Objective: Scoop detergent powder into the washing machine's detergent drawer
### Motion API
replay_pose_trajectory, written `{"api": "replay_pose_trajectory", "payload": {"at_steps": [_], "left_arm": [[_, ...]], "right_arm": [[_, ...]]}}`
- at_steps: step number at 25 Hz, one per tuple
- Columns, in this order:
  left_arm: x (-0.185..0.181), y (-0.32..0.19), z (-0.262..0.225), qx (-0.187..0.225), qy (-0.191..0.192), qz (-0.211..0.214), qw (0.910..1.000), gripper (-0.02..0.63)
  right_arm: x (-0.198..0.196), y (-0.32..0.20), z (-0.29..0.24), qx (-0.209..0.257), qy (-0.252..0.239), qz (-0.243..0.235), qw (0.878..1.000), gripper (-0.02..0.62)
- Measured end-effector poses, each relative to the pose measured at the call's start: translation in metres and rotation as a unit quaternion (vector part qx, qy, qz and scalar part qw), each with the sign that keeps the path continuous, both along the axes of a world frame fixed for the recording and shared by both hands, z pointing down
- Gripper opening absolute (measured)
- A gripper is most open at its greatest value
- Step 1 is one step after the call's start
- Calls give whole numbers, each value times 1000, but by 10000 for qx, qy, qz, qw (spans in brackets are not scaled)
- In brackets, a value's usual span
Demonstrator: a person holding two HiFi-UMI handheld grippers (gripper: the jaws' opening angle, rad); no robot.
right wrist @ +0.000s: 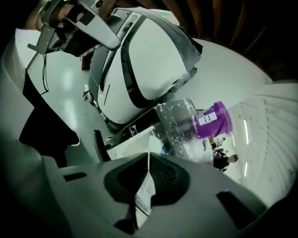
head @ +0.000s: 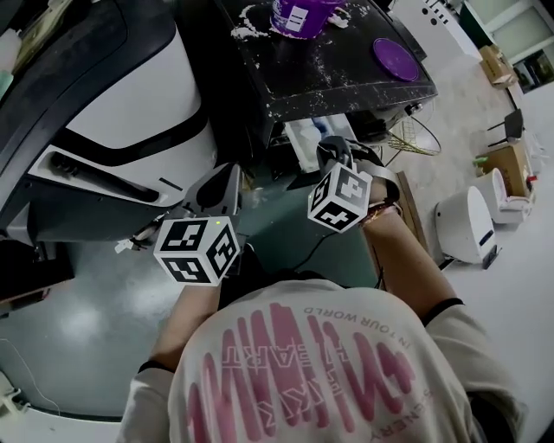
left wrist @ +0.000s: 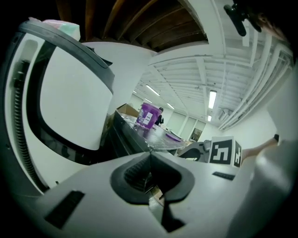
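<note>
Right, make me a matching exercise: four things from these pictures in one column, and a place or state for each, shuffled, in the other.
Things:
1. purple tub
2. purple lid
3. right tongs
4. small white machine

Place or state:
a. shut, nothing between them
b. on the floor, at the right
c. upright on the dark table, amid spilled powder
d. flat on the table, right of the tub

Pairs: 1-c, 2-d, 3-a, 4-b
</note>
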State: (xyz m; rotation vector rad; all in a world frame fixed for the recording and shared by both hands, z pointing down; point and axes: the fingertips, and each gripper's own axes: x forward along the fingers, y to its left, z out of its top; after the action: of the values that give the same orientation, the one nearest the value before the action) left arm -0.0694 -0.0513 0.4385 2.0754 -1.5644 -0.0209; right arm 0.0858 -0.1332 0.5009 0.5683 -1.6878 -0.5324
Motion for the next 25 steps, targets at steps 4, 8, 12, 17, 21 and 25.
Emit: {"api": "replay_pose_trajectory", "payload": {"at_steps": [4, 8, 12, 17, 21, 25], "left_arm": [[7, 17, -6, 34, -55, -344, 9994, 2], [16, 33, -14, 86, -108, -611, 9980, 2], [21, 45, -21, 97, -243, -840, 9961, 2], [32, 57, -28, 123, -366, -965, 9946, 2], [36, 58, -35, 228, -415, -1010, 9938, 2], [42, 54, -43, 312, -335, -1028, 9936, 2]], "right_arm": [[6, 2, -6, 212, 70, -314, 9993, 6], [10, 10, -7, 313, 95, -542, 9980, 6], [16, 14, -5, 464, 359, -841, 9947, 6], [19, 13, -1, 421, 292, -920, 9944, 6], [16, 12, -8, 227, -253, -695, 9970, 6], [19, 10, -23, -627, -1914, 368, 9788, 6]]}}
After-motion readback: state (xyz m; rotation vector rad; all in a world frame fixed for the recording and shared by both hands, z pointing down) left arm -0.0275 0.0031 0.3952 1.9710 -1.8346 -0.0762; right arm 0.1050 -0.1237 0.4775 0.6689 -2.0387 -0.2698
